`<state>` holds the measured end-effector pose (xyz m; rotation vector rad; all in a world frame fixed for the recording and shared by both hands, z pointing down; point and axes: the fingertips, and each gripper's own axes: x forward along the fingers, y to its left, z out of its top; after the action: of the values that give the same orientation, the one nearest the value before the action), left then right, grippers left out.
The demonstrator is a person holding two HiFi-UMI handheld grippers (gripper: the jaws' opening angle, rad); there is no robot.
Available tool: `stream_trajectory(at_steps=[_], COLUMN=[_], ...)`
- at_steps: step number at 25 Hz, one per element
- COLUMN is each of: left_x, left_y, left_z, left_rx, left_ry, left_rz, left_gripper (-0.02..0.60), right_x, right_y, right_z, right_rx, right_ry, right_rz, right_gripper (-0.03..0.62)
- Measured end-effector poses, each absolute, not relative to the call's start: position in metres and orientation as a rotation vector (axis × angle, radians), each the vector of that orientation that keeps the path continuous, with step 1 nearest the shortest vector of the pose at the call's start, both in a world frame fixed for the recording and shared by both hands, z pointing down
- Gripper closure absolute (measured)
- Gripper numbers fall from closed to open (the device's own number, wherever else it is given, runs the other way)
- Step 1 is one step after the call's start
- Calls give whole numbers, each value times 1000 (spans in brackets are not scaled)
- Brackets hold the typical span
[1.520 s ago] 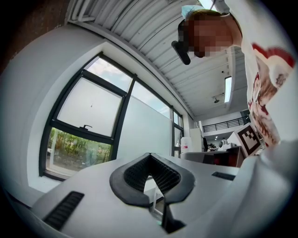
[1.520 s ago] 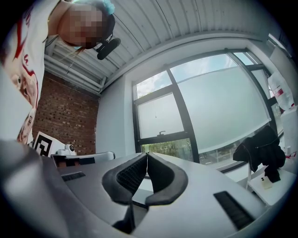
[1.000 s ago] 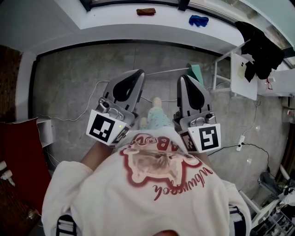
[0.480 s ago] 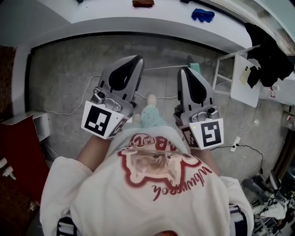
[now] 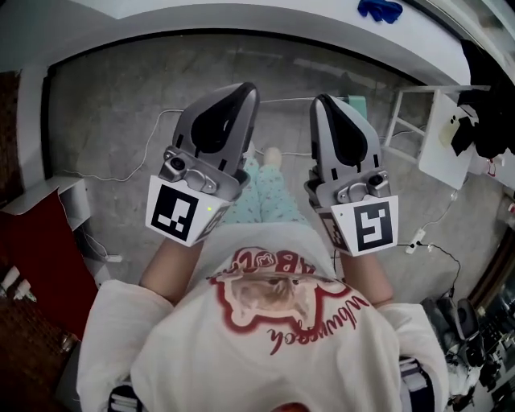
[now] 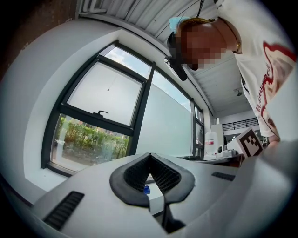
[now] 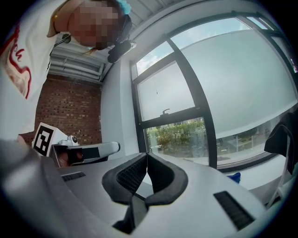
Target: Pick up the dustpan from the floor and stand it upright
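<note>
Both grippers are held level in front of the person's chest, above a grey concrete floor (image 5: 121,113). My left gripper (image 5: 244,90) is shut with nothing in it; in the left gripper view its black ribbed pads (image 6: 160,174) meet at the tips. My right gripper (image 5: 321,101) is shut and empty too, and its pads (image 7: 132,174) touch in the right gripper view. A pale green thing (image 5: 359,105) lies on the floor just beyond the right gripper, mostly hidden by it; I cannot tell whether it is the dustpan. Both gripper views face a large window.
A white sill with a blue glove (image 5: 380,10) runs along the top. A white rack (image 5: 447,137) with black clothes (image 5: 492,96) stands at right. Cables and a power strip (image 5: 414,240) lie on the floor. A red panel (image 5: 40,257) is at left.
Both grippers stayed shut and side by side while the person moved. The sill and blue glove slid toward the top right of the head view, and the green thing is now more hidden.
</note>
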<state>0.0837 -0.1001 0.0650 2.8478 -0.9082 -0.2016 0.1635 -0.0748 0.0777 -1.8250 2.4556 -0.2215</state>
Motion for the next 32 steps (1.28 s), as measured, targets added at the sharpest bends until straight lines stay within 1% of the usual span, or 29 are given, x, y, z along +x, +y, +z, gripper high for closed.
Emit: stream_trajectory(at_steps=[6,13,22,23,25,32], left_x=[79,48,24,22,17,7], left_y=[-124,-165,-174,-172,-169,-162], left_z=[114,187,270,278,292,340], left_rx=[2794,2770,2715,2706,2693,2664], left_ry=[-891,-970,-1028,-1033,-1038,-1035], left_rz=[-195,-186,-132,-124,-102,-74], left_gripper=[563,563,563,563,563,563], right_x=[152,111,72,69,63,39], right_y=[-101,-138,-149,-147,-143,-147], right_z=[142,223,373,394,435,534], right_rx=[-1826,-1693,-1541,-1522,-1475,-1318], right_ry=[2475,2601,3006,3078,3216,3431], right_rz=[-301,-310,-331,-349,-395,-371], right_gripper=[569,569,568,563,484,484])
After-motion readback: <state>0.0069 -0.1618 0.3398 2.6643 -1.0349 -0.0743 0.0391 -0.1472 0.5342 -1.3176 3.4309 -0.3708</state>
